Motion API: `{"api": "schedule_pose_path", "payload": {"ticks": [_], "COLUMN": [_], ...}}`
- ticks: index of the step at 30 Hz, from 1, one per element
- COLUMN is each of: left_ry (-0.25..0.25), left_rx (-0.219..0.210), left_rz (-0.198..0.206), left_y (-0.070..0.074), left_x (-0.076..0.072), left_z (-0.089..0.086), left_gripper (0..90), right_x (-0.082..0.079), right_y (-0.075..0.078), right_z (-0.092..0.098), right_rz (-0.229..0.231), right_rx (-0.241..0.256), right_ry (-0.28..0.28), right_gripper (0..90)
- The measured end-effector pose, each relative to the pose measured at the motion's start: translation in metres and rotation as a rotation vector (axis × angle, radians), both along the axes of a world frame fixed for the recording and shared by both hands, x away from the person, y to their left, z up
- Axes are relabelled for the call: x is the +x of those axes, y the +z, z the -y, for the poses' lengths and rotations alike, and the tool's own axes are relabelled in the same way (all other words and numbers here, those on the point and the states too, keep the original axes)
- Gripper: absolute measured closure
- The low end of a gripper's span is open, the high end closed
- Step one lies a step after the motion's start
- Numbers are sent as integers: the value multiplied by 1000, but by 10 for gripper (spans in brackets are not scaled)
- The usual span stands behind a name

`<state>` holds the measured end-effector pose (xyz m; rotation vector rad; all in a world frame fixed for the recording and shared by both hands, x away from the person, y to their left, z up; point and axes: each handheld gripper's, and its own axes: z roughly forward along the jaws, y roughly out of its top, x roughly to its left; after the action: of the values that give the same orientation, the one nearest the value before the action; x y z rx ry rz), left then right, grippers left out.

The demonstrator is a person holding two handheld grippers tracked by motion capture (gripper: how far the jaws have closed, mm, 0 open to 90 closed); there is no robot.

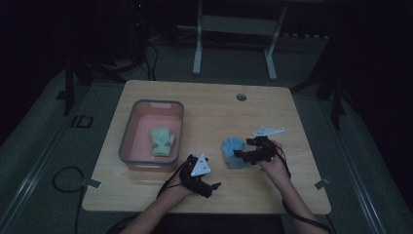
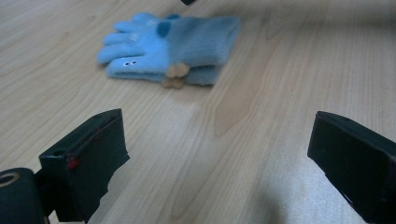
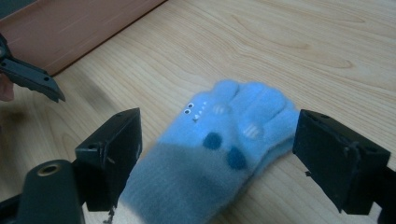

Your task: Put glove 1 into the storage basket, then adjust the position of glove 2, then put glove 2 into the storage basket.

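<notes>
Blue glove (image 3: 219, 154) is lying flat on the wooden table (image 1: 214, 112), right gripper (image 3: 217, 158) hovering over it with jaws spread wide either side. Left gripper (image 2: 219, 158) is sitting nearby, jaws wide too, gripping nothing. Green glove (image 1: 161, 141) is resting in the pink bin (image 1: 127, 138).

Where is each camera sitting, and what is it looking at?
High view: above the table, looking down; both forearms, left gripper, right gripper, pink bin.
Left gripper view: on the left gripper, facing the blue glove.
Right gripper view: on the right gripper, over the glove.
All three share the glove.
</notes>
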<state>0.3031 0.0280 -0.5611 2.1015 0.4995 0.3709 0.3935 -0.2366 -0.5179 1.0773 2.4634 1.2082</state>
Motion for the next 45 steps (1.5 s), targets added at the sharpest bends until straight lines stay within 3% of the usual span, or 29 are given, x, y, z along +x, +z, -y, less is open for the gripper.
{"api": "schedule_pose_path", "payload": {"ticks": [11,16,20,26,31,40,45], "left_ry": [-5,-14,-47,-81,-117,-203,-233], "left_rx": [3,3,28,19,28,74,123], "left_rz": [-10,-25,1,39,76,120,114], "left_y": [0,2,4,11,17,16,14], "left_x": [1,5,6,6,12,31,42], "left_z": [1,4,11,23,37,67,79], "left_gripper": [52,51,63,111,149,197,200], "right_x": [-1,1,3,9,17,34,44], "right_y": [3,6,9,11,7,-5,-12], "right_z": [4,7,8,15,19,19,17], "right_rz": [52,37,62,17,2,-46,-67], "right_rx": [-3,36,18,48,37,7,3], "right_ry": [8,-1,-28,4,-5,-13,-19], "right_gripper": [148,141,122,144,247,365,366]}}
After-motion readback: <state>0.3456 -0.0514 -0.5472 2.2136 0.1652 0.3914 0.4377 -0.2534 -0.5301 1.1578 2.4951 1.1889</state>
